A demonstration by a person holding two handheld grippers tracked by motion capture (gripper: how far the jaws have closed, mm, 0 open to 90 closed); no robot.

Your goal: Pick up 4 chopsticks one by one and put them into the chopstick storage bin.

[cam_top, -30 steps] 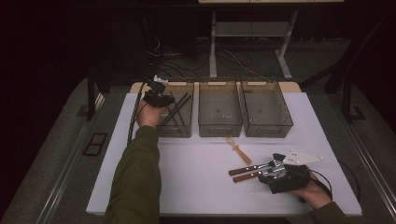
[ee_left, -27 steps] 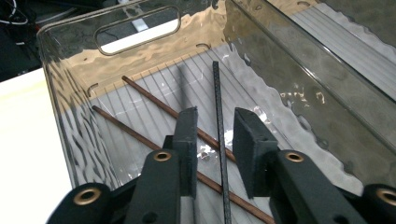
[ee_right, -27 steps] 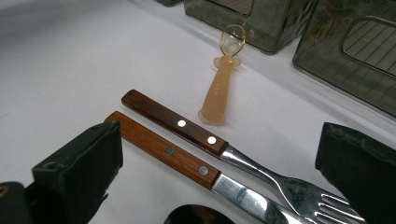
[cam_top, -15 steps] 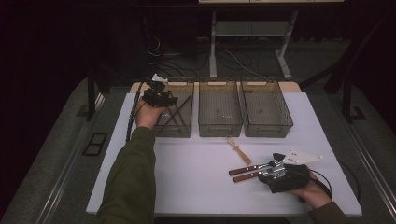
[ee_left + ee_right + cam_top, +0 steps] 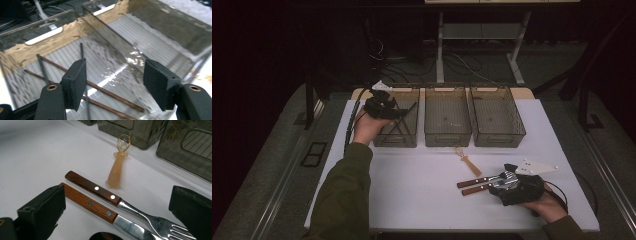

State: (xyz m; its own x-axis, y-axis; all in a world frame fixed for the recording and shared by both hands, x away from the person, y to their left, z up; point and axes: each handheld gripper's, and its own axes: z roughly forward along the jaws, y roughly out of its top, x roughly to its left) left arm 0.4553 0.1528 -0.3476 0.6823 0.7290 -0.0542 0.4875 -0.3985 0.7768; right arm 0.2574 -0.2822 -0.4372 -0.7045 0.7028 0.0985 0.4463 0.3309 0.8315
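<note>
Now sorting cutlery into smoky clear plastic bins (image 5: 447,131) on white table (image 5: 412,185).
Left gripper (image 5: 113,85) just opening, empty, over thin brown chopsticks (image 5: 100,91) in leftmost bin; right gripper (image 5: 117,220) wide, straddling wood-handled steel fork (image 5: 105,195) and knife (image 5: 95,206): stiff, light, best gripped at handles.

No text, label, brand, number or sign can be read. The translucent spoon handle (image 5: 115,170) bears faint raised marks, too small and blurred to make out.
</note>
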